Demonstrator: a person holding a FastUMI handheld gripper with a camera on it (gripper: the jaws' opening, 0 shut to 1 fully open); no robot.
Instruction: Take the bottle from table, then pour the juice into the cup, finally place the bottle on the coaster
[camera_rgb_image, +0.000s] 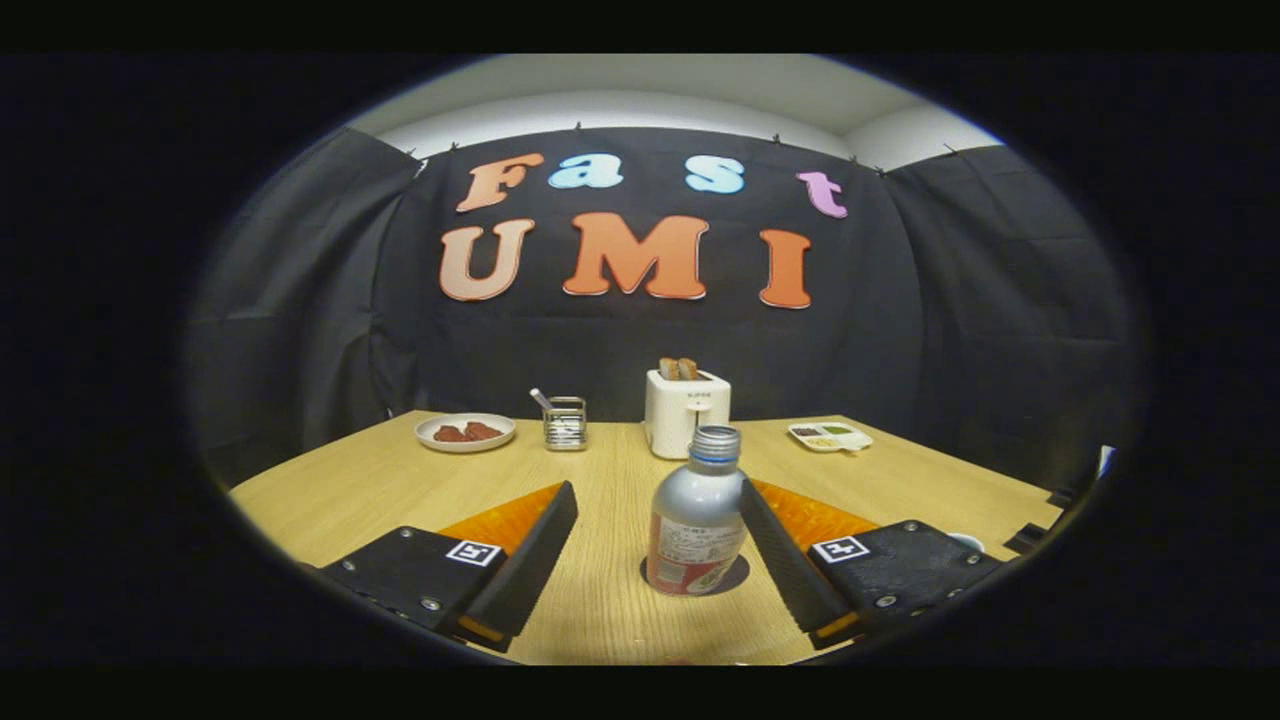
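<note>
A silver bottle (696, 525) with a grey cap and a red-and-white label stands upright on a dark round coaster (737, 576) on the wooden table (380, 480). It stands between the fingers of my gripper (657, 495), which is open. The right finger (790, 560) lies right against the bottle's side. A wide gap separates the bottle from the left finger (525, 560). A small white rim (966, 541), possibly the cup, peeks out behind the right finger's mount.
Along the table's far side are a white plate of reddish food (465, 432), a metal holder (565, 422), a white toaster with toast in it (686, 410) and a small white tray of sauces (830, 436).
</note>
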